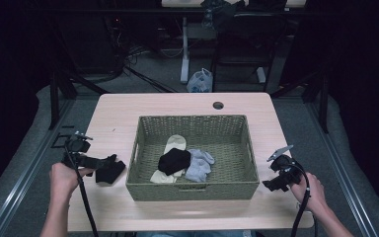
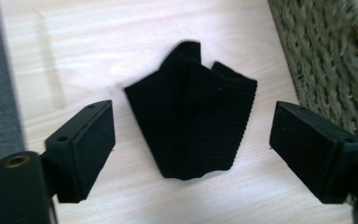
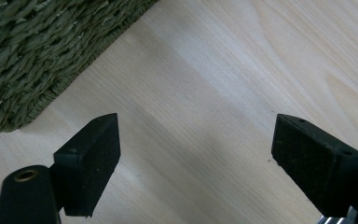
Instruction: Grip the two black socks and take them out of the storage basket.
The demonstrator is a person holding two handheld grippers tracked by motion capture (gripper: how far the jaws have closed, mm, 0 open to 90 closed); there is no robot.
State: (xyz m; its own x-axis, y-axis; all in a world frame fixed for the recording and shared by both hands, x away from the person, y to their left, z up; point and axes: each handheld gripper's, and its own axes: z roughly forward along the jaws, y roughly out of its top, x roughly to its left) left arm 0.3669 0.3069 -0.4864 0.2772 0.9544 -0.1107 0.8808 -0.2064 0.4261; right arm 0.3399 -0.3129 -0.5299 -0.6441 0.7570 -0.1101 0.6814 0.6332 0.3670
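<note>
A folded black sock (image 1: 111,173) lies on the table left of the woven green basket (image 1: 192,190). My left gripper (image 1: 109,161) is low over it, open. In the left gripper view the sock (image 2: 191,93) rests flat on the wood between the two pads of the left gripper (image 2: 193,135), which stand clear of it on either side. Inside the basket lie another black sock (image 1: 173,160), a cream sock (image 1: 173,144) and a grey-blue sock (image 1: 200,165). My right gripper (image 1: 272,185) hovers open to the right of the basket, with bare wood between the jaws of the right gripper (image 3: 196,140).
The basket's wall (image 2: 326,60) runs close along the right of the left gripper; its corner (image 3: 37,46) shows beside the right gripper. The table's left edge (image 2: 2,93) is near. A cable hole (image 1: 218,105) sits at the back of the table.
</note>
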